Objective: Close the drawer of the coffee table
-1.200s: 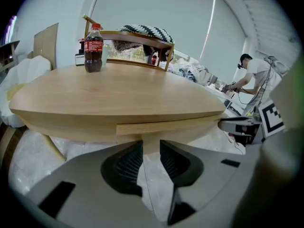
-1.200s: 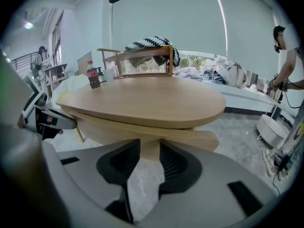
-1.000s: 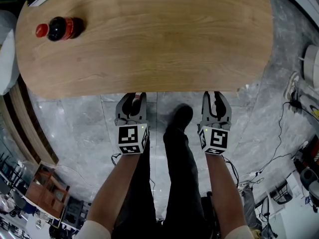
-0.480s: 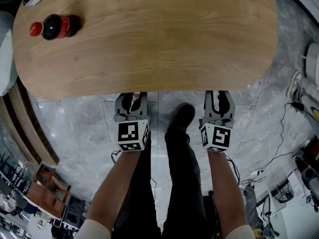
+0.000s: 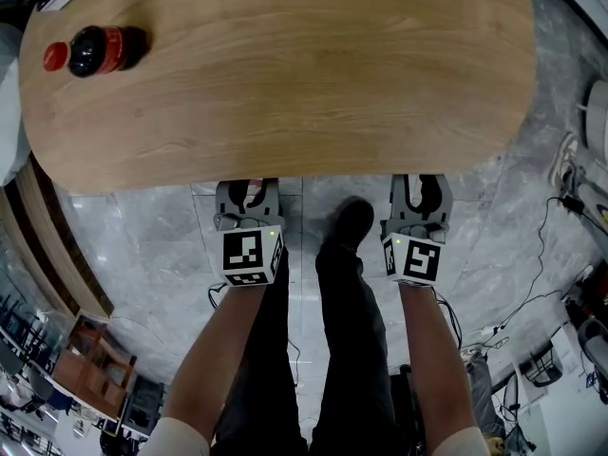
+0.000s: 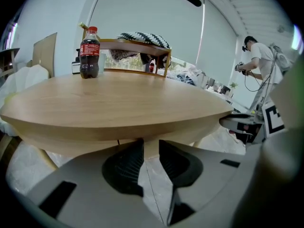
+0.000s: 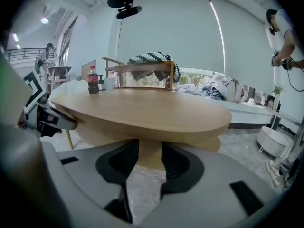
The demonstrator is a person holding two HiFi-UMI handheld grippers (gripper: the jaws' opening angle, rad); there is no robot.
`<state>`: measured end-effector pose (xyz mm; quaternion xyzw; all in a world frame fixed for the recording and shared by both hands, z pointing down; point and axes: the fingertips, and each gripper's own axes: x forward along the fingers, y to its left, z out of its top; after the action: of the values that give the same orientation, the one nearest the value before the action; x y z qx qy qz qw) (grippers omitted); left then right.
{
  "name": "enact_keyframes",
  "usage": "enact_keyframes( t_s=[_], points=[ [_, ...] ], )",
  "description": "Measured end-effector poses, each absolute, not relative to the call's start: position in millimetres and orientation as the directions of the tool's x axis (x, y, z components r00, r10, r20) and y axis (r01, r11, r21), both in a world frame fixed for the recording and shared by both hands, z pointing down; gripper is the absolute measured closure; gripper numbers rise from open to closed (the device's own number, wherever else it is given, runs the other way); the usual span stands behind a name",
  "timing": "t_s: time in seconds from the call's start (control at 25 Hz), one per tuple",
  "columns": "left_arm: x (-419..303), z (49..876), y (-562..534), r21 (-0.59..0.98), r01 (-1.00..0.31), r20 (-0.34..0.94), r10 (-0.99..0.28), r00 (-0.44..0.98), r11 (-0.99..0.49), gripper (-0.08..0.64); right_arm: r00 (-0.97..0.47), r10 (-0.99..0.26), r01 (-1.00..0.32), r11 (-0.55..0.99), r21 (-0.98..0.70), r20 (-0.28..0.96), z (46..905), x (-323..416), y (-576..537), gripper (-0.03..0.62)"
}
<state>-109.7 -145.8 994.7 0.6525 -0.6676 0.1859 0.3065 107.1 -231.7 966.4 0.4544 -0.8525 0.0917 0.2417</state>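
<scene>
The pale wooden drawer front (image 7: 149, 161) is sitting tucked beneath the oval light-wood bench (image 5: 285, 74), looking pushed home or nearly so. The left claw (image 5: 249, 193) is standing apart and empty at the near edge; the right claw (image 5: 418, 190) has just been opening, gripping nothing. Next move, I'd say: backing both away. A dark cola bottle (image 5: 93, 51) is resting on top, grey marble floor (image 5: 142, 245) below.

An oval wooden table (image 5: 285, 74) stands on a grey tiled floor (image 5: 142, 245) — one red-capped bottle (image 5: 90, 50) stands upright on it, near its left end.
</scene>
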Motion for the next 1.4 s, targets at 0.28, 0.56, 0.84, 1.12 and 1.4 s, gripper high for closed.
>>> enact_keyframes(
  t_s=[0.28,0.56,0.84,1.12,1.4],
  points=[
    [-113,997,-154,0.131,-0.988,0.623,-0.782,0.019,0.08,0.451,-0.477,-0.773,-0.836,0.546,0.055,0.419,968,105,-240,0.431],
    [-113,1000,-153,0.1,-0.994,0.614,-0.789,0.023,0.049,0.449,-0.483,-0.763,-0.818,0.568,0.091,0.429,975,103,-239,0.417],
    [-101,987,-126,0.048,-0.998,0.664,-0.745,0.056,-0.033,0.449,-0.465,-0.71,-0.81,0.582,0.068,0.529,970,117,-227,0.416],
    [-90,949,-88,0.062,-0.998,0.712,-0.701,0.041,0.004,0.457,-0.453,-0.658,-0.811,0.584,0.029,0.601,938,138,-195,0.451],
    [-69,868,-86,0.074,-0.997,0.687,-0.725,0.055,-0.006,0.474,-0.493,-0.631,-0.795,0.607,-0.015,0.599,865,154,-177,0.46]
  ],
)
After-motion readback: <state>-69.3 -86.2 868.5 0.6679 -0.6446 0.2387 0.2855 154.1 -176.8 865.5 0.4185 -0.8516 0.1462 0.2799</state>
